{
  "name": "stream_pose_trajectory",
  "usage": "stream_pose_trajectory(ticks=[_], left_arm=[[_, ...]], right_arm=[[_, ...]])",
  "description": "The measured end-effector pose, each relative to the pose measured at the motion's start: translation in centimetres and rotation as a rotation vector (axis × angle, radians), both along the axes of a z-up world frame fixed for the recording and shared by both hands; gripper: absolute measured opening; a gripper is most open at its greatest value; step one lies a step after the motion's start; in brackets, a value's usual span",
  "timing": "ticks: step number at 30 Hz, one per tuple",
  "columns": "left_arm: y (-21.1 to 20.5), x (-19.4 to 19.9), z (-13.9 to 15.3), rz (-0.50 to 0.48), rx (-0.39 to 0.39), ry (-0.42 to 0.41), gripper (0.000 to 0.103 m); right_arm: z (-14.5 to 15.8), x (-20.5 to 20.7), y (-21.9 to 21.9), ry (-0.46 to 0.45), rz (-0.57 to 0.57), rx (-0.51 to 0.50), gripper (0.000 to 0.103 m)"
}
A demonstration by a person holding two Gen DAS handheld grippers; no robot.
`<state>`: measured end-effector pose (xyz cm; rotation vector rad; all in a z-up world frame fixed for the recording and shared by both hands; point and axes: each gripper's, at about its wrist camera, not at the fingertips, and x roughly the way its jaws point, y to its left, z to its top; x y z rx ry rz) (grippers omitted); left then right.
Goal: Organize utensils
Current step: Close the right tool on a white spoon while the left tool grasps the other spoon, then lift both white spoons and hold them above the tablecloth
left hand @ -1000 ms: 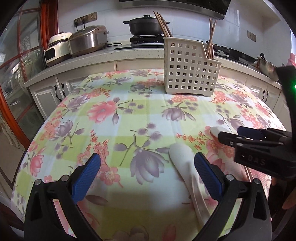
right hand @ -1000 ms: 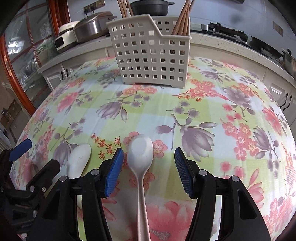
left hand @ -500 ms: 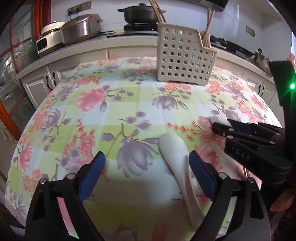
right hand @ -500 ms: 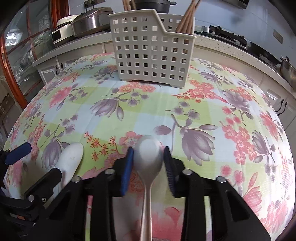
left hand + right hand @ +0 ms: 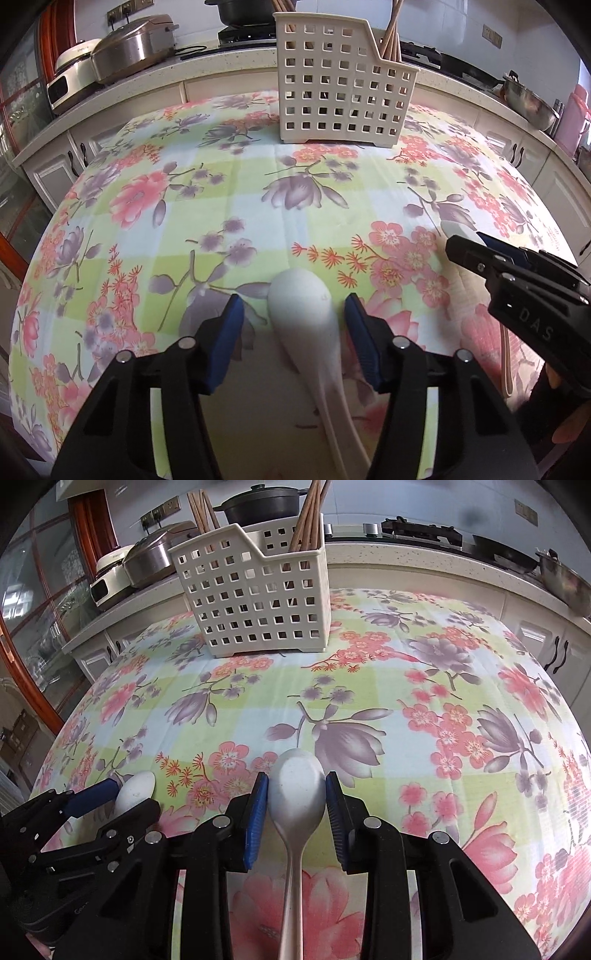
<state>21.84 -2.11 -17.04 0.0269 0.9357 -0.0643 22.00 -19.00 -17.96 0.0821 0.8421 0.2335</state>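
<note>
A floral-clothed desk (image 5: 221, 221) is seen, with a perforated basket (image 5: 340, 88) of chopsticks (image 5: 306, 520) stood at 12 o'clock. At 6 o'clock two pale spoons lie side by side. The right spoon (image 5: 297, 794) is clamped at its bowl by the right gripper (image 5: 297, 801), while the left spoon (image 5: 306, 317) is straddled, untouched, by the left gripper (image 5: 295, 332), whose half-open jaws have just been closing.

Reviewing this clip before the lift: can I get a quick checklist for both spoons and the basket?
1. Right gripper pads pressed on its spoon: ok.
2. Left gripper, jaws just been closing, pads touching left spoon: not ok, gaps both sides.
3. Left spoon between the jaws: ok.
4. Basket upright on the tablecloth: ok.
5. Room in basket beside the chopsticks: cannot tell.
6. Grippers apart from each other: ok.
</note>
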Motion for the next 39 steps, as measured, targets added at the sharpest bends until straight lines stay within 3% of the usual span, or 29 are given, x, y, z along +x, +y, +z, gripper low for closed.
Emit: stream_pose_trajectory(ticks=[5,17,39], left_arm=[[-0.6,0.0,0.1,-0.023,0.013,-0.002,0.037],[-0.8,-0.4,0.4,-0.049,-0.041,-0.029,0.035],[0.3,-6.0,7.1,-0.084,-0.079,-0.331,0.031]], right_arm=[[0.0,-0.1,-0.1,-0.004,0.009,0.008,0.030],[0.7,-0.9,-0.9,-0.047,-0.001,0.034,0.030],[6.0,-5.0,-1.3,-0.208,0.022,0.043,0.031]])
